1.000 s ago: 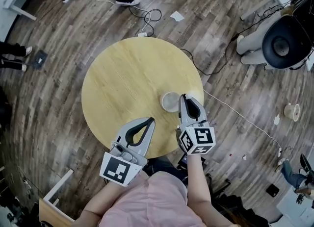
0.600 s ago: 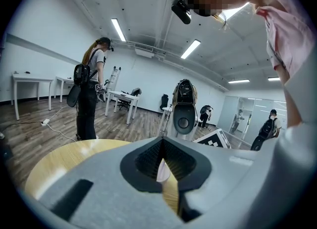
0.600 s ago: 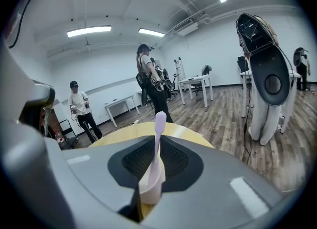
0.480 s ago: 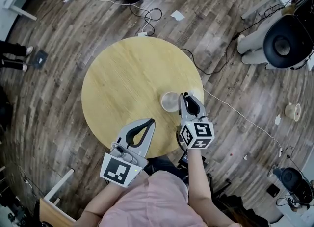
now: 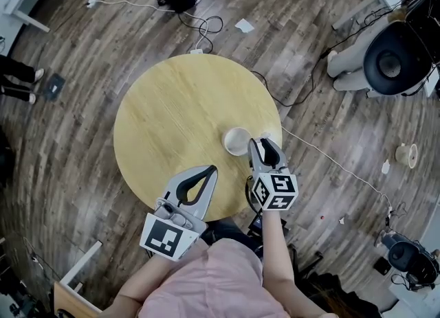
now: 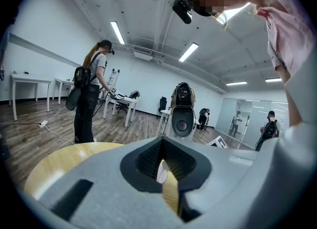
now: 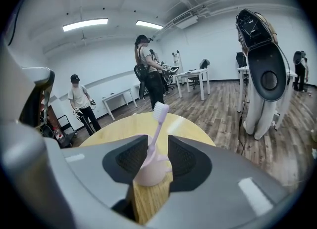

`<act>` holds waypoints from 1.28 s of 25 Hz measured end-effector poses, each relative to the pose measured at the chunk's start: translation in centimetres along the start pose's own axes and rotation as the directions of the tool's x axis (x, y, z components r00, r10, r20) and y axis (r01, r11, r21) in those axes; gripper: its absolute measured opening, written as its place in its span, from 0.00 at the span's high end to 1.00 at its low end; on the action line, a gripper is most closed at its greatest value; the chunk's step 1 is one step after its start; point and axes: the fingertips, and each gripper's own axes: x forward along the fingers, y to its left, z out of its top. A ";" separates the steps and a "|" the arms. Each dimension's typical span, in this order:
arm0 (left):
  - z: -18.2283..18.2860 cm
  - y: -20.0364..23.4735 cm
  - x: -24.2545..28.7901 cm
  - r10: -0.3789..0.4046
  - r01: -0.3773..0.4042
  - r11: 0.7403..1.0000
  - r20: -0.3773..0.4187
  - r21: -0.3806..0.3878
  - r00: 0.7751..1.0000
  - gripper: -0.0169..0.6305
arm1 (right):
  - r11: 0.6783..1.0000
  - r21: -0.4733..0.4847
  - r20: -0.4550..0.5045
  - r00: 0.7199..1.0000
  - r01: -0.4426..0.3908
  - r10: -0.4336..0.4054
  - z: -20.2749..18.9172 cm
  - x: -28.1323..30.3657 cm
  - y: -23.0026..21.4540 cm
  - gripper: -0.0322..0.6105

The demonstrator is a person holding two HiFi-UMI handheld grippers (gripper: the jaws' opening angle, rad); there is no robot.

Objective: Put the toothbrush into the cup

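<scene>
Your right gripper [image 5: 265,143] tilts down, jaws just opened off toothbrush [image 7: 157,124] in cup [image 7: 151,168]; left gripper [image 5: 209,171] level, jaws together.

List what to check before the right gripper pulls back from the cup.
1. Pale lilac toothbrush standing in the pale pink cup, bristles up: ok.
2. Right gripper let go: ok. Its jaws have just been opening and stand apart, with the handle between them.
3. Pads clear of the handle: cannot tell, one sits very close.
4. Cup upright on the round light wooden table: ok.
5. Left gripper shut, empty, off to the side: ok.
</scene>
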 end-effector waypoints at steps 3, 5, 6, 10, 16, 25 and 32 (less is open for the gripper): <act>0.2 -0.2 -0.3 -0.008 0.008 1.000 0.008 0.006 1.000 0.98 | 1.000 0.025 0.010 1.000 0.016 -0.017 -0.3 -0.8 -0.2 0.74; 0.3 -0.3 -0.6 -0.016 0.016 1.000 0.013 0.009 1.000 0.98 | 0.999 0.044 0.021 0.999 0.025 -0.026 -0.3 -1.4 -0.2 0.74; 0.4 -0.3 -0.8 -0.020 0.019 1.000 0.016 0.010 1.000 0.98 | 0.998 0.051 0.027 0.999 0.029 -0.030 -0.2 -1.8 -0.1 0.74; 0.8 -0.8 -1.4 -0.036 0.035 0.999 0.030 0.021 0.999 0.98 | 0.997 0.067 0.066 0.997 0.032 -0.036 0.7 -3.4 0.5 0.74; 1.8 -1.3 -2.2 -0.060 0.057 0.997 0.063 0.049 0.996 0.98 | 0.998 0.062 0.168 0.986 0.012 -0.023 3.7 -5.1 2.3 0.76; 3.2 -1.7 -4.6 -0.076 0.067 0.994 0.110 0.087 0.991 0.98 | 1.000 0.012 0.297 0.955 0.000 -0.004 7.9 -8.2 5.8 0.78; 2.4 -2.2 -6.7 -0.096 0.088 0.989 0.065 0.121 0.993 0.98 | 0.998 -0.059 0.381 0.924 -0.002 0.025 10.7 -11.6 9.1 0.81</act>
